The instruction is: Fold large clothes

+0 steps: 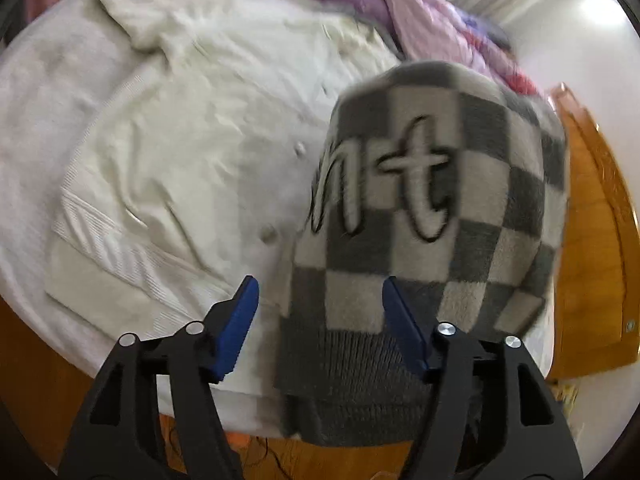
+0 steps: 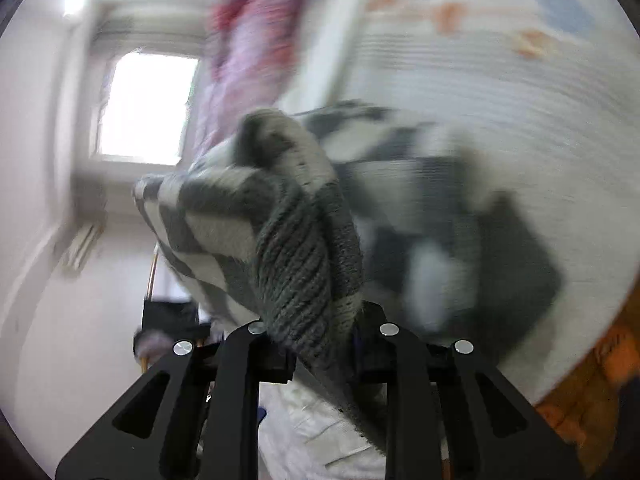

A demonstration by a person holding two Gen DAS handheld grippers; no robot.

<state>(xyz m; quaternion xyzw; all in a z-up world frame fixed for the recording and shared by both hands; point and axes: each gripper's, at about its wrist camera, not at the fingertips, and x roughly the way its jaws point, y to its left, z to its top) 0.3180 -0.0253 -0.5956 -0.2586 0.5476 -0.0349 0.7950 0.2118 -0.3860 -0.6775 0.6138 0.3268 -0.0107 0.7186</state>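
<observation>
On my feeds I count two grippers, two garments, one bed, one heap of quilt and one window. Item one, the left gripper (image 1: 320,320): its two blue fingers (image 1: 240,320) stand spread apart, and though the ribbed grey hem of the sweater lies between them, neither pad presses on it. Item two, the right gripper (image 2: 320,340): its jaws are drawn close and pinching a bunched fold of the sweater's ribbed grey knit, which rises out of the grip and hides the fingertips. Item three, the checked sweater (image 1: 432,208): one piece, grey and cream squares with cream script lettering outlined in black, lying folded over on the right part of the bed, its hem toward my left camera; in the right wrist view the same sweater (image 2: 248,216) is lifted at one end while the rest trails, blurred, onto the bed. Item four, the cream cardigan (image 1: 192,152): one piece, spread flat on the bed just beside the sweater, with two buttons visible. Item five, the bed (image 1: 32,120), covered in white, with a wooden frame (image 1: 592,208). Item six, the purple quilt (image 1: 400,8), heaped at the far edge. Item seven, the window (image 2: 148,104), bright and blurred.
</observation>
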